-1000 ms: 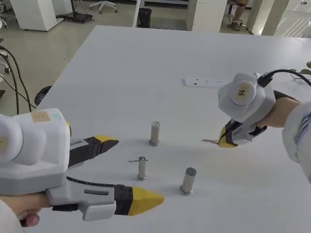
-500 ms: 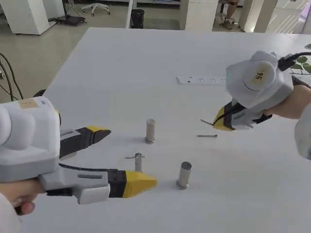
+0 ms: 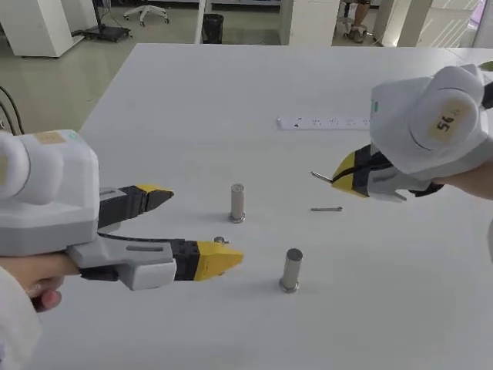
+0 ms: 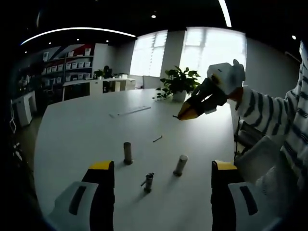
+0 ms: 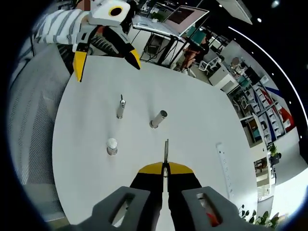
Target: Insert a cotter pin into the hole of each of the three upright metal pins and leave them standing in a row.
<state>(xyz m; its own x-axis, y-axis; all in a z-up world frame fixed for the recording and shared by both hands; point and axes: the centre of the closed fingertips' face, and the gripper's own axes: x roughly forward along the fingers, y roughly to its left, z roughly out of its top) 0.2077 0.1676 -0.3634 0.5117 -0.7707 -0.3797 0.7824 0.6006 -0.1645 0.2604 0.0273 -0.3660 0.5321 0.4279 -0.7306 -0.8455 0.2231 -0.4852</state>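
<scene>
Bright windows [image 4: 207, 50] back a potted plant [image 4: 179, 81], wall shelving [image 4: 72, 65] nearby.

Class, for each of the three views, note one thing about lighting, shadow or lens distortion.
Head view: even light; the nearest metal pin casts a faint shadow on the table. Left gripper view: bright windows wash out while the room looks dim. Right gripper view: fisheye bends the table edge; the cotter pin in the right gripper looks sharp.
</scene>
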